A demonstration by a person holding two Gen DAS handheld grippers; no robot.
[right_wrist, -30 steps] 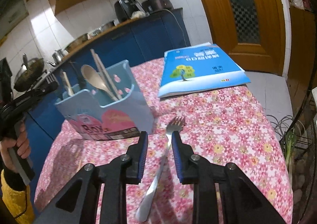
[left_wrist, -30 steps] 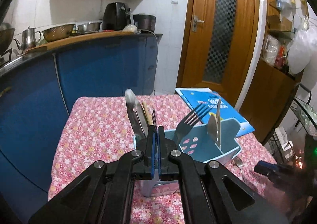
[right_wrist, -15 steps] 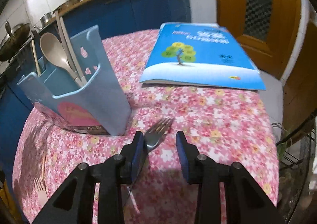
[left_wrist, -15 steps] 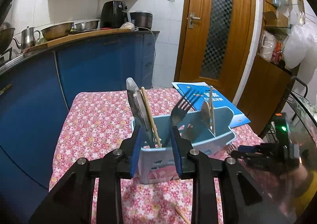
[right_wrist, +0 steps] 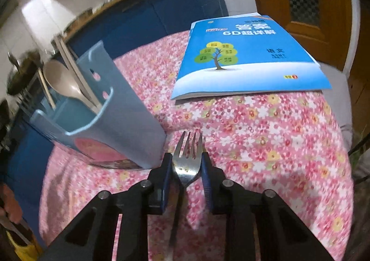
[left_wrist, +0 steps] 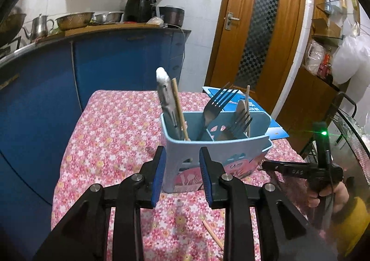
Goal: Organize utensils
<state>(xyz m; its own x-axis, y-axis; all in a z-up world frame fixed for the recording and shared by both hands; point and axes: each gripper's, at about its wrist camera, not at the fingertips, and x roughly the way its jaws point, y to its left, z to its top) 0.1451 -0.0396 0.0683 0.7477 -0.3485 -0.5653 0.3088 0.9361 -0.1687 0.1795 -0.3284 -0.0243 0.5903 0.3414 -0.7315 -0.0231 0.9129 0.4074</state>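
Observation:
A light blue utensil holder (left_wrist: 215, 152) stands on the floral tablecloth (left_wrist: 111, 136). It holds a knife, a chopstick, forks and a spoon. My left gripper (left_wrist: 181, 161) is open and empty just in front of the holder. In the right wrist view the holder (right_wrist: 115, 129) is at the left with a beige spoon (right_wrist: 62, 80) in it. A steel fork (right_wrist: 187, 159) lies on the cloth beside the holder. My right gripper (right_wrist: 186, 164) is open, with its jaws on either side of the fork's head. The right gripper also shows in the left wrist view (left_wrist: 268, 165).
A blue book (right_wrist: 245, 57) lies on the table behind the fork. A loose chopstick (left_wrist: 212, 234) lies on the cloth near my left gripper. A blue counter (left_wrist: 92, 62) stands at the left, a wooden door (left_wrist: 254, 36) behind.
My left gripper opened and drew back from the holder. My right gripper moved forward and down until its jaws straddle the fork's head.

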